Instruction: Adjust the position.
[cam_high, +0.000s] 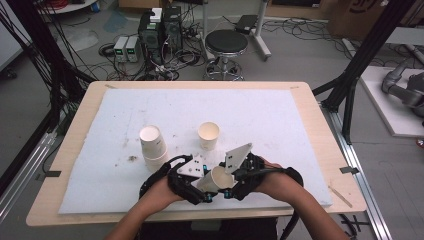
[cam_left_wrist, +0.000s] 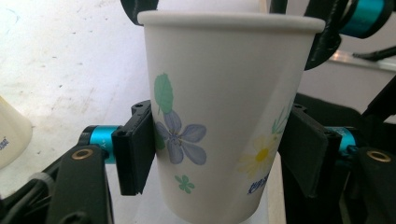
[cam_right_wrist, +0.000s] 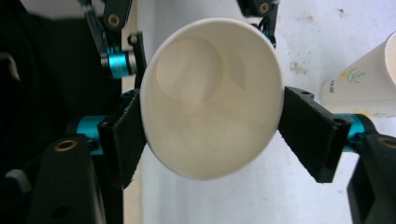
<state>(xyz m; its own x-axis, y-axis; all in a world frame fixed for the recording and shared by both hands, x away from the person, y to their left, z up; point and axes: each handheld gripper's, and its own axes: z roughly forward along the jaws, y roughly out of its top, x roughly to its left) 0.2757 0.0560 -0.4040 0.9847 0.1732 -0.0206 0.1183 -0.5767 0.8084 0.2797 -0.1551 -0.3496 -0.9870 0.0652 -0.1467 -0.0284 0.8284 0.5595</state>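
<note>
You have one paper cup between both tools, low at the near edge of the white mat, lifted and tipped on its side so that its open mouth points up and to the right in the high view. Your left gripper comes at it from the left, your right gripper from the right, and the two bodies sit close together around it.

In the left gripper view the flower-printed cup stands between the black pads: the left pad lies flat against the wall, just beside the blue flower, and the right pad meets the wall beside the yellow one. That tool is clamped on the cup's body.

In the right gripper view you look straight into the cup's mouth. The left pad lies against the rim's edge, and the right pad sits at the opposite edge, angled outward; whether it presses there I cannot tell. The rim reads as a slightly squashed oval.

Farther back on the mat, to the left, two cups sit stacked with the mouth up. A single upright cup stands near the middle, well apart from the stack and just beyond your grippers
</note>
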